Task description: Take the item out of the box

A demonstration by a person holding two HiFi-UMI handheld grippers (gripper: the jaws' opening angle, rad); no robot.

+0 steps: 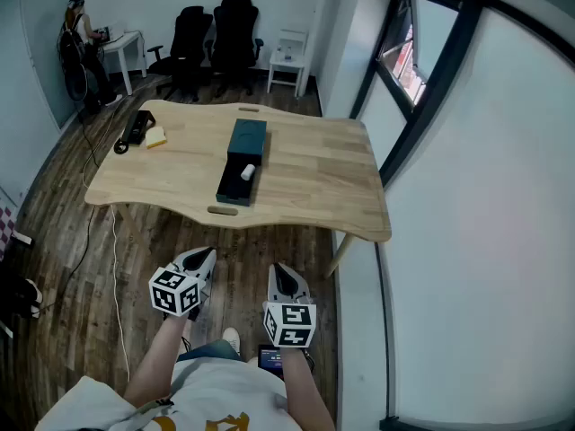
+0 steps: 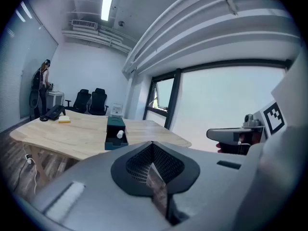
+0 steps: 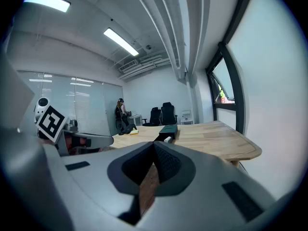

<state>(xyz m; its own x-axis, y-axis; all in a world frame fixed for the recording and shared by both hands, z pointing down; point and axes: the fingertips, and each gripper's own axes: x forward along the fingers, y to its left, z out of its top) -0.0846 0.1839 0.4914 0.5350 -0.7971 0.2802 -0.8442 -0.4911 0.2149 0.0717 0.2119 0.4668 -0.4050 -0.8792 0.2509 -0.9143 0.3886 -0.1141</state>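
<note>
I am holding both claws low, near my body and well short of the wooden table (image 1: 314, 169). The left gripper (image 1: 205, 259) and right gripper (image 1: 282, 273) are each pinched fully together on nothing. One dark teal box (image 1: 247, 140) is lying open mid-table, with one white cylinder (image 1: 248, 172) sitting in its near tray; any print is too small to read. Two black office chairs (image 1: 236, 25) are standing beyond the far edge.

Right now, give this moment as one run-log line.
stage: not started | left gripper: shut, empty | right gripper: shut, empty | white cylinder: in open teal box | teal box: on wooden table
</note>
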